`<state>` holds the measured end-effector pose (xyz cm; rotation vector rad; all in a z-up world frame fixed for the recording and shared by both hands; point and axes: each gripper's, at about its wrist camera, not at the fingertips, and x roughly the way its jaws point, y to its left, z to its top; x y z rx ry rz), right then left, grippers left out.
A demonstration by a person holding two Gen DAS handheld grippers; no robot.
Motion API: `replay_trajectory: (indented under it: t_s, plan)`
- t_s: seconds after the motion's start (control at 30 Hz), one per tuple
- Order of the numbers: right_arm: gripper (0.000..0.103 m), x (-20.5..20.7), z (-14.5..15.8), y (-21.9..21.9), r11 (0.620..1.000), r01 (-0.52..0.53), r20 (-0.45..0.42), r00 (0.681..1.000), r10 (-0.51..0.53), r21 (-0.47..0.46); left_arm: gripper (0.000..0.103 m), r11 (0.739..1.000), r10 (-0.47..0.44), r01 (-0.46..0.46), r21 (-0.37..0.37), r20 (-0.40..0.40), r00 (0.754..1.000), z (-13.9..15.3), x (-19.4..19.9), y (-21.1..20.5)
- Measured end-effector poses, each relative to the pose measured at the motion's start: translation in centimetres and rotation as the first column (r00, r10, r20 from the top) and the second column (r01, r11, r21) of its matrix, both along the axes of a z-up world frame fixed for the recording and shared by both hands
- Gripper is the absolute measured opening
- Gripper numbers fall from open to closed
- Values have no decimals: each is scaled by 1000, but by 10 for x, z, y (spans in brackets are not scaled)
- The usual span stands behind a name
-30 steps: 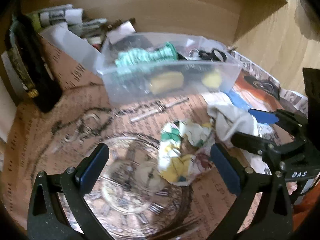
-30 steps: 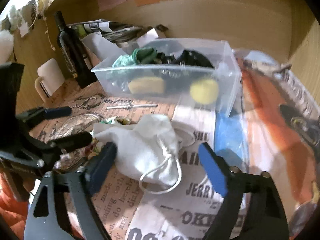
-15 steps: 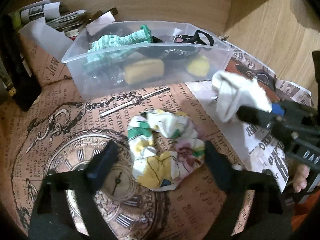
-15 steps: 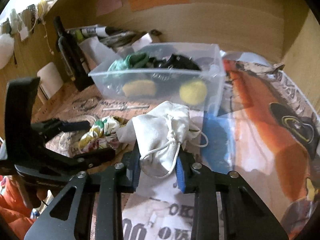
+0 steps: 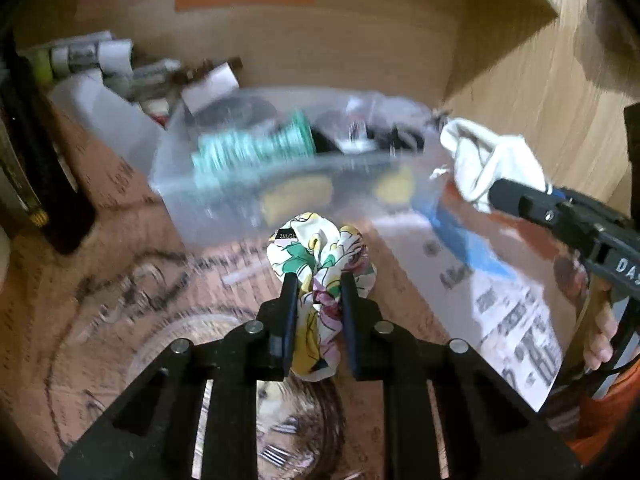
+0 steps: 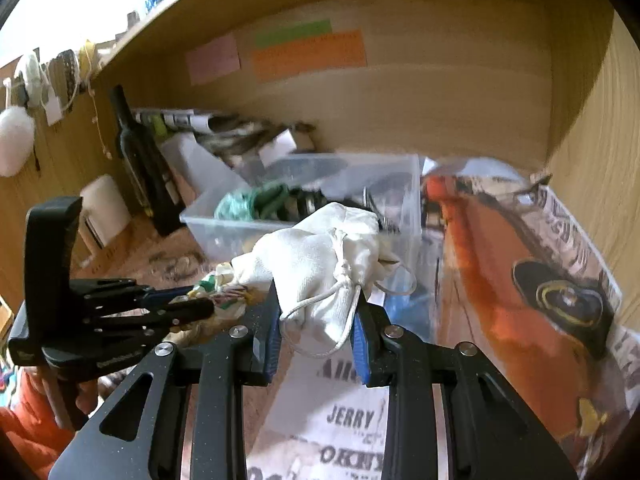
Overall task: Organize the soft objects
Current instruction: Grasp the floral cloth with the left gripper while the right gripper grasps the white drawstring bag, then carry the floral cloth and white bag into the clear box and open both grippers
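My left gripper [image 5: 316,280] is shut on a floral scrunchie [image 5: 320,256] and holds it above the printed table cover, in front of the clear plastic bin [image 5: 224,200]. My right gripper [image 6: 316,300] is shut on a white drawstring pouch [image 6: 320,252] and holds it in the air near the bin's [image 6: 412,200] front right corner. The pouch also shows in the left wrist view [image 5: 484,160], at the right. The bin holds a green knit item [image 5: 248,148], yellow sponges [image 5: 296,196] and dark things.
A dark bottle [image 6: 136,152] stands left of the bin. Papers and tubes [image 5: 92,60] lie behind it against the wooden back wall. A wooden side wall [image 6: 600,140] rises at the right. A chain [image 5: 132,276] lies on the cover at the left.
Both grippers have closed, the left on the scrunchie and the right on the pouch, and both objects have been lifted off the table toward the bin.
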<state>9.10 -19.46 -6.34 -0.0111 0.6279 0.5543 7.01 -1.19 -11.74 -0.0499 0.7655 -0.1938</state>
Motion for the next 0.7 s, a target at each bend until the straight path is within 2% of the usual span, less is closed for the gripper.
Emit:
replay_trajectory:
  t_s: [0.17,0.37,0.53,0.7]
  plan:
    - [27,3,20,7,1000,-9,73,997,8,20,20,999,31,-32,2,110,993,35,1,11]
    - [27,11,39,19,999,-24,141,990,20,26,20,997,68,-71,4,205,976,68,11,22]
    - [27,20,49,30,1000,-31,190,981,29,8,20,996,83,-84,-3,245,966,85,22,31]
    - [27,37,50,45,999,-35,192,981,35,-5,20,995,101,-103,-6,251,963,91,39,35]
